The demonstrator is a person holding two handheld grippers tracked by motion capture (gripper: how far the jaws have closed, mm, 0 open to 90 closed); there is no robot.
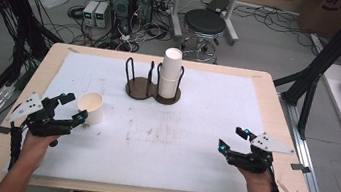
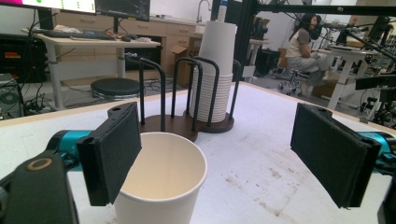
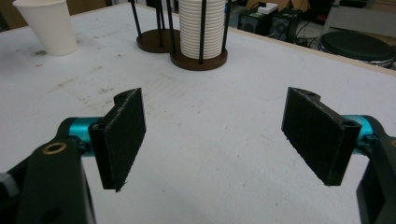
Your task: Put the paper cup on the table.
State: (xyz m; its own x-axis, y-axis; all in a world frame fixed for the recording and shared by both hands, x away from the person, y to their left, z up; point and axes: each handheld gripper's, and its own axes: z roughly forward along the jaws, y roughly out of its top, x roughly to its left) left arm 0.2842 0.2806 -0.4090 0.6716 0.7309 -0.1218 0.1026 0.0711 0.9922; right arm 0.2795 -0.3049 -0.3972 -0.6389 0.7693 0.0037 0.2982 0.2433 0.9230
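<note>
1. Left claw [image 1: 72,107]: jaws stand wide apart, nothing clamped. In the left gripper view one pad sits over the near rim of the single paper cup [image 2: 159,182], in front of its wall; whether it touches the rim cannot be told. The other pad is well clear of the cup, over bare mat.
2. Right claw [image 1: 233,139]: jaws apart, with only bare mat between them in the right gripper view. It rests low over the right part of the counter, well away from every cup.
3. Single paper cup [image 1: 91,107]: upright, mouth up, empty inside, standing on the left part of the white mat [image 1: 179,127], just beside the left claw's tips.
4. Cup holder [image 1: 151,89]: a dark twin-disc base with black wire uprights, at the far middle of the mat. Its left bay is empty; its right bay carries the stack of cups [image 1: 170,73], upright and rising above the wires.
5. Counter [image 1: 276,116]: light wooden top, white mat covering most of it, with scuff marks near the centre.
6. Behind the counter: a black round stool [image 1: 204,22] on the floor.
</note>
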